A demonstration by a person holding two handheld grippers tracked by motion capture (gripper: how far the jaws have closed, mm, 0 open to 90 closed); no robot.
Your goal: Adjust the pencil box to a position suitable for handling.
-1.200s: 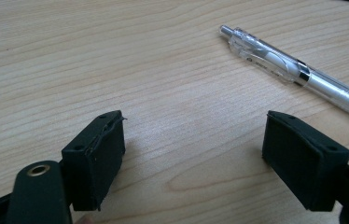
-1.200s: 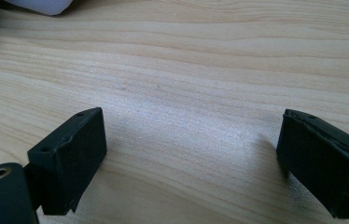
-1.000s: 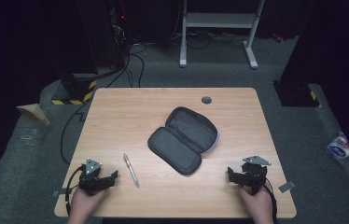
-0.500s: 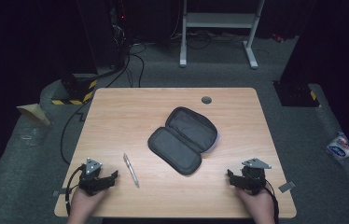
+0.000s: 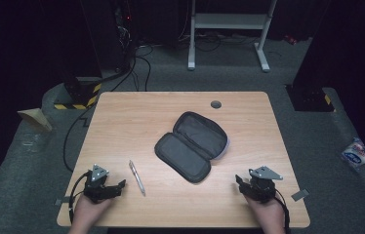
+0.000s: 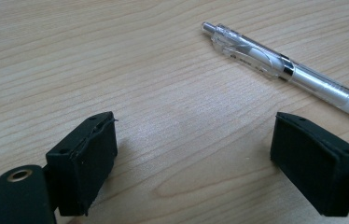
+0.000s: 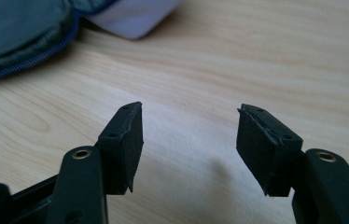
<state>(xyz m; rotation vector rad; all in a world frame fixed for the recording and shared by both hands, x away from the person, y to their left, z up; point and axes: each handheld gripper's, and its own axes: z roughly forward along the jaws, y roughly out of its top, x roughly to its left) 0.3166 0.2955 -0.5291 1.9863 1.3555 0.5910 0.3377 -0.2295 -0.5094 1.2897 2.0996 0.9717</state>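
Pen [image 6: 284, 70]: lying flat on the table [image 5: 136, 117], just ahead of the left gripper [image 6: 195, 158] and off toward its right jaw, untouched; in the high view the pen [image 5: 137, 178] is sitting just to the right of that gripper [image 5: 114, 186], its length running away from the person.
Left gripper: resting at the near left corner of the table, jaws spread wide and holding nothing, bare wood lying between them.
Case [image 5: 192, 145]: lying unzipped and folded open in the middle of the table, well ahead of both grippers, closer to the right one; its two dark halves are lying side by side.
Right gripper [image 7: 189, 144]: resting at the near right corner [image 5: 243, 184], jaws parted and gripping nothing, pointing toward the case; in the right gripper view an edge of the case [image 7: 18, 37] is showing ahead and to the left of its jaws, apart from them.
Hands: a left hand [image 5: 87, 210] and a right hand [image 5: 267, 210] are coming in from the near edge, each wrapping its gripper.
Grommet [image 5: 215, 104]: sitting near the far edge of the table, beyond the case.
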